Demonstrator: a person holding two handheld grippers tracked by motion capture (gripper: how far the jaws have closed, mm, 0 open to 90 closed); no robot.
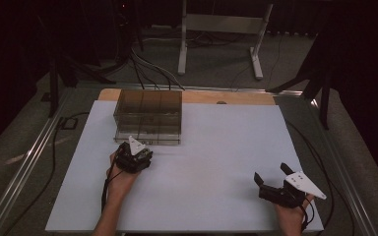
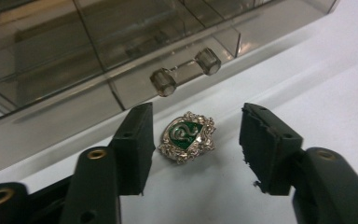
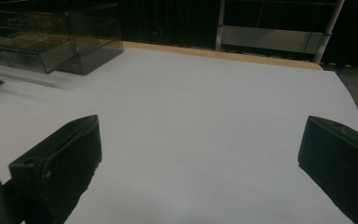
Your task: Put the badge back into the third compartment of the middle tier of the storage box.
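The left gripper point(image 2: 193, 140) hovered with its jaws apart on either side of a silver-and-green badge point(image 2: 187, 136), which lay flat on the white table point(image 1: 216, 147) touching neither jaw. Just beyond the badge stood a smoky clear drawer box point(image 1: 148, 116), its two-post handle point(image 2: 185, 73) facing the gripper. The right gripper point(image 1: 271, 175) rested well apart near the table's right front corner, jaws spread wide over bare tabletop.
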